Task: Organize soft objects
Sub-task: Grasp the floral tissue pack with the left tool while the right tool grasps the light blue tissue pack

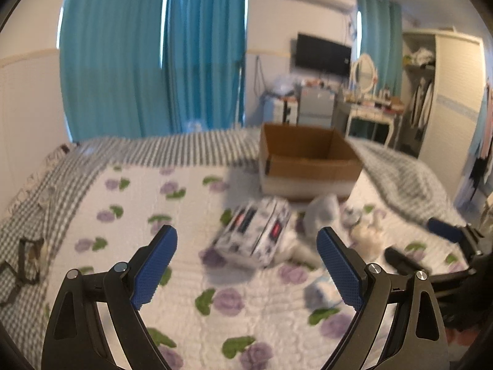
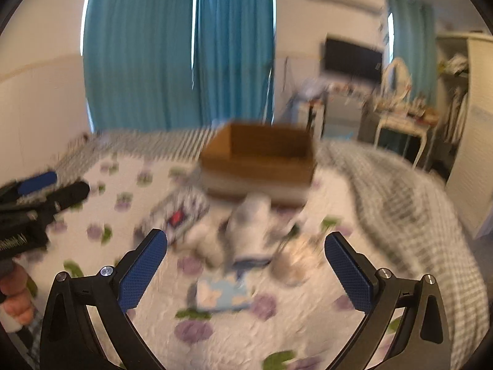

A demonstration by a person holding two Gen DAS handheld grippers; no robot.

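Note:
Several soft objects lie in a heap on the flowered bedspread (image 1: 185, 277) in front of an open cardboard box (image 1: 308, 160). A patterned tissue pack (image 1: 255, 231) lies at the heap's left, white soft items (image 1: 323, 209) beside it, a small light-blue cloth (image 1: 320, 289) nearer me. My left gripper (image 1: 246, 240) is open and empty above the bed, short of the pack. My right gripper (image 2: 246, 246) is open and empty, facing the white items (image 2: 249, 222) and the blue cloth (image 2: 222, 293). The box (image 2: 258, 160) and pack (image 2: 178, 215) are blurred there.
A grey checked blanket (image 1: 406, 178) covers the bed's right and far side. A black strap (image 1: 21, 262) lies at the left edge. Blue curtains (image 1: 154, 55), a TV (image 1: 323, 54), a dressing table (image 1: 372, 108) and a wardrobe (image 1: 446, 92) stand beyond the bed.

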